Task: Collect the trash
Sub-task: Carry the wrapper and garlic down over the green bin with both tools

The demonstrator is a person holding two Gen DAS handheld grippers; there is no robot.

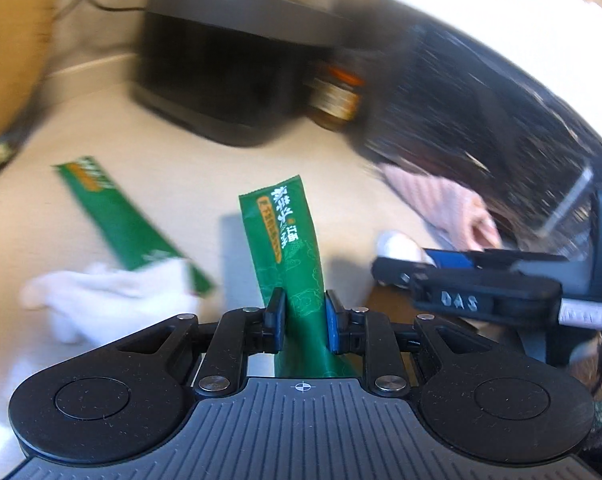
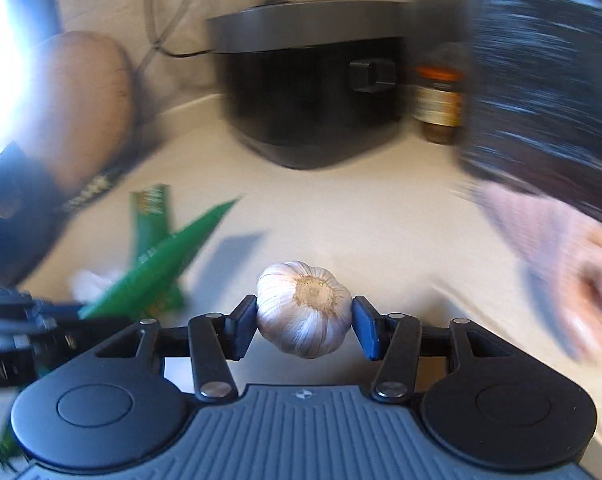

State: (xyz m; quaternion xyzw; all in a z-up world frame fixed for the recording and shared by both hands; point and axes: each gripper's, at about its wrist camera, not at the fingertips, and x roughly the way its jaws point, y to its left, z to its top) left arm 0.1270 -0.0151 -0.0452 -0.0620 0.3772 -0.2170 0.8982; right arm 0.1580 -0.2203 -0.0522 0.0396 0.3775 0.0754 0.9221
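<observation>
Both claws are loaded above a pale countertop (image 1: 169, 152): the left gripper (image 1: 305, 320) is clenched on a green sachet (image 1: 285, 240), pinched low on its length so the printed top end stands clear of the fingers, while the right gripper (image 2: 304, 320) grasps a garlic bulb (image 2: 304, 308) across its widest part, root end facing the camera, a hold that should keep the round bulb from rolling out. The bulb is white with faint purple streaks and papery skin. The sachet is a narrow glossy strip with white lettering. A second green sachet (image 1: 121, 220) lies partly under a crumpled white tissue (image 1: 105, 296) toward the counter's left side, apparently awaiting collection. A black cooker (image 2: 313, 92) and a brown jar (image 2: 439, 100) stand along the back edge.
</observation>
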